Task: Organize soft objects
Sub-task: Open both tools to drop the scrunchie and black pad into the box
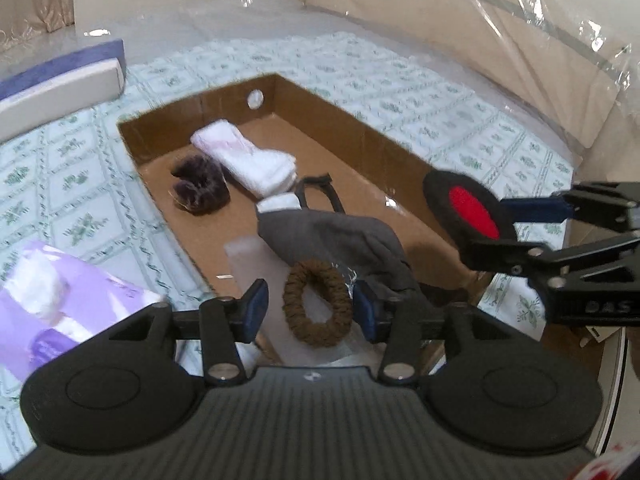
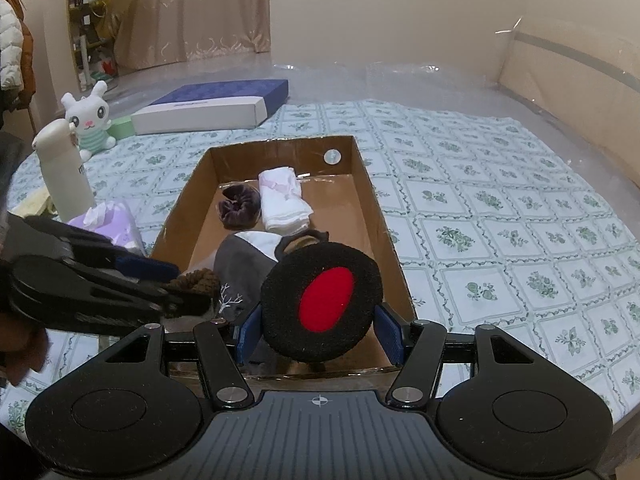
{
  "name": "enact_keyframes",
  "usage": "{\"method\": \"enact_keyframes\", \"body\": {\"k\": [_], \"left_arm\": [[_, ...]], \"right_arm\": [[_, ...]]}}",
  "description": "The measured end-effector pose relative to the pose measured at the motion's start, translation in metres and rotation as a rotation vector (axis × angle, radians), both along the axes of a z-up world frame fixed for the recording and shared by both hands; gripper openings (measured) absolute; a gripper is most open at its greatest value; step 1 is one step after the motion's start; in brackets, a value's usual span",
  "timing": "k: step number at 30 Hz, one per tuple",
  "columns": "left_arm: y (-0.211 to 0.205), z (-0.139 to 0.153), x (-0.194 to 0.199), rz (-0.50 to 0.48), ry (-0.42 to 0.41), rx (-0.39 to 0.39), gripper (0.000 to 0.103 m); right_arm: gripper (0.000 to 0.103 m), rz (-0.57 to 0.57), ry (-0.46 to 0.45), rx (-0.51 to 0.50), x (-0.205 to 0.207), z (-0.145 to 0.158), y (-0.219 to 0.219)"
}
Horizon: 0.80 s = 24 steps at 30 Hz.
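An open cardboard box [image 1: 208,98] [image 2: 384,220] lies on the patterned bedspread. In it are a folded white towel [image 1: 248,158] [image 2: 284,198], a dark purple scrunchie [image 1: 200,184] [image 2: 239,207] and a grey pouch [image 1: 332,236] [image 2: 240,264]. My left gripper [image 1: 310,306] is shut on a brown knitted hair ring [image 1: 318,304] [image 2: 196,280] above the box's near end. My right gripper [image 2: 318,328] [image 1: 520,220] is shut on a round black pad with a red centre [image 2: 322,300] [image 1: 468,208] over the box's near right side.
A purple tissue pack [image 1: 48,300] [image 2: 112,220] lies left of the box. A white bottle [image 2: 64,172], a white bunny plush [image 2: 90,120] and a blue-and-white flat box [image 2: 212,106] [image 1: 60,84] stand at the far left. Plastic-wrapped headboard [image 1: 500,40] runs along the right.
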<state>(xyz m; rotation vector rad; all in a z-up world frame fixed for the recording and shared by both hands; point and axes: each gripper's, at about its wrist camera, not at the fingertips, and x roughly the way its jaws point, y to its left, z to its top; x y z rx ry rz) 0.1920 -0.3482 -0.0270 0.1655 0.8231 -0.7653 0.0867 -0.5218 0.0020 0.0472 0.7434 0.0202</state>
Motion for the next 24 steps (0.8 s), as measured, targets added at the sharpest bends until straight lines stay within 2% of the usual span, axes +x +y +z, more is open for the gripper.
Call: {"method": "enact_keyframes", "body": {"k": [2,8,12,16,20,24], "left_arm": [[0.01,0.008,-0.003,0.011,-0.02,-0.007,0.048],[0.034,0.023,-0.009,0.044,-0.069,0.005,0.048],[0.043,0.028,-0.009,0.065,-0.114,0.027,0.048],[0.054,0.03,-0.008,0.093,-0.128,0.017,0.048],[0.061,0.03,-0.007,0.105,-0.13,0.01,0.048],[0.067,0.028,-0.004,0.123,-0.124,-0.004,0.048]], "right_arm": [[0.06,0.004,0.002,0.0,0.001,0.0,0.0],[0.06,0.045,-0.006,0.03,0.006,0.0,0.008],[0.06,0.11,-0.011,0.034,0.014,-0.002,0.025],[0.06,0.207,-0.003,0.044,0.028,-0.007,0.044],[0.06,0.316,0.06,0.043,0.046,-0.018,0.057],[0.06,0.362,0.159,0.051,0.067,-0.03,0.059]]}}
